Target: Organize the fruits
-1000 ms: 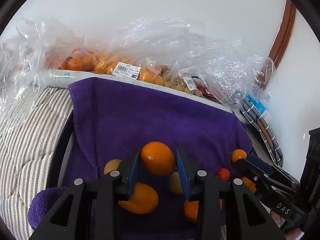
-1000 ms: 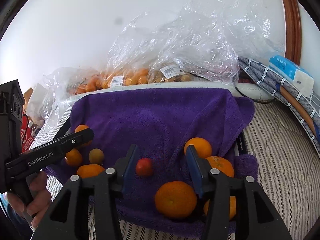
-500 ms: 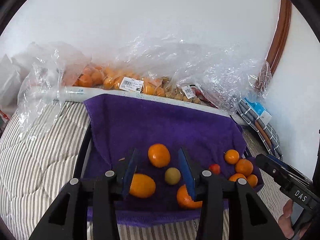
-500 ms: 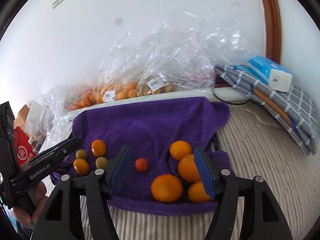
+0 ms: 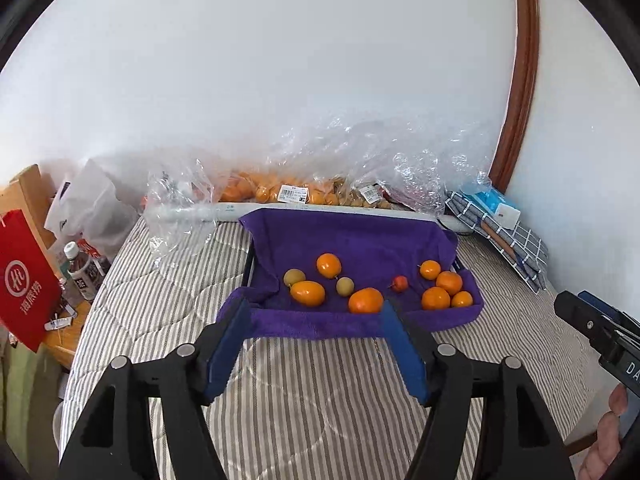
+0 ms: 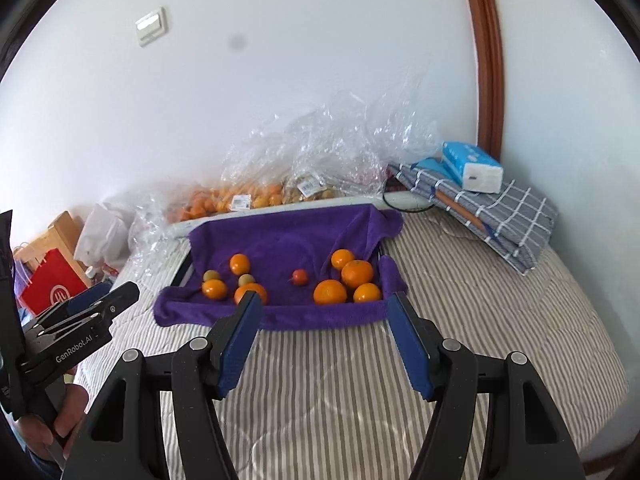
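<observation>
A purple towel (image 5: 360,240) (image 6: 280,240) lies over a black tray on a striped bed. On its left part sit three orange fruits (image 5: 329,265) (image 6: 240,263) and two small yellow-green fruits (image 5: 344,286). A small red fruit (image 5: 399,283) (image 6: 299,277) lies in the middle. Several oranges (image 5: 449,282) (image 6: 357,274) cluster at the right. My left gripper (image 5: 313,312) hangs above the towel's near edge, jaws opening, nothing between them. My right gripper (image 6: 324,304) is held likewise, jaws opening and empty. Each gripper shows in the other's view: right gripper (image 5: 580,312), left gripper (image 6: 120,292).
Clear plastic bags of fruit (image 5: 288,192) line the wall behind the towel. A folded checked cloth (image 6: 500,216) with a tissue pack (image 6: 472,168) lies at the back right. A red paper bag (image 5: 20,280) and bottles (image 5: 80,268) stand left of the bed. Striped mattress (image 5: 320,380) lies under both grippers.
Both grippers pulled back and up from the towel and their jaws widened. The left let go of an orange, which now lies on the towel.
</observation>
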A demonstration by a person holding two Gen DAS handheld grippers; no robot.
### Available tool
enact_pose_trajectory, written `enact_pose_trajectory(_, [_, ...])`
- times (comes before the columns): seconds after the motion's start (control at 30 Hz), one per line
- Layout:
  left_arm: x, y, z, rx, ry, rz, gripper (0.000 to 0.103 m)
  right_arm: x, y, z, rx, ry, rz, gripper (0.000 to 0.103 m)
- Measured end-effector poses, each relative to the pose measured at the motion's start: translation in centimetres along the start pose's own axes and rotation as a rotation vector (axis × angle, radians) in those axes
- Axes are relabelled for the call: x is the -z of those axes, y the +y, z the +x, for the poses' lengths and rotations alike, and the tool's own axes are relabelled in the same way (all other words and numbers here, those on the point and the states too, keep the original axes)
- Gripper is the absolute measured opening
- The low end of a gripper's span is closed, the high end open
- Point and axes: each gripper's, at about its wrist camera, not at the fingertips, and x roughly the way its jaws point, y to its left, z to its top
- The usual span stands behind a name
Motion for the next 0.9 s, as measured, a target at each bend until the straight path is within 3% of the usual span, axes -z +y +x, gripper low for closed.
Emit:
enact_pose_trajectory(0.07, [0.4, -0.3, -2.2, -0.007, -0.019, 0.005, 0.077, 0.7, 0.0, -2.2, -0.001, -0.017, -0.005, 0.083])
enact_pose_trajectory(0.27, [1.8, -1.5, -7.5, -0.021, -0.052, 0.045, 0.082, 2.6, 0.9, -8.7, 0.015, -0.104, -0.075, 0.099])
enact_pose_trajectory(0.53, [3.0, -1.5, -12.5, -0.041, -0.111, 0.052, 0.087, 4.6, 1.4, -13.1, 0.042, -0.115, -0.073, 0.103])
enact_pose_trajectory(0.9, [3.6, -1.8, -12.9, -0.023, -0.104, 0.025, 0.087, 5.4, 0.9, -14.6, 0.07, -0.12, -0.051, 0.103])
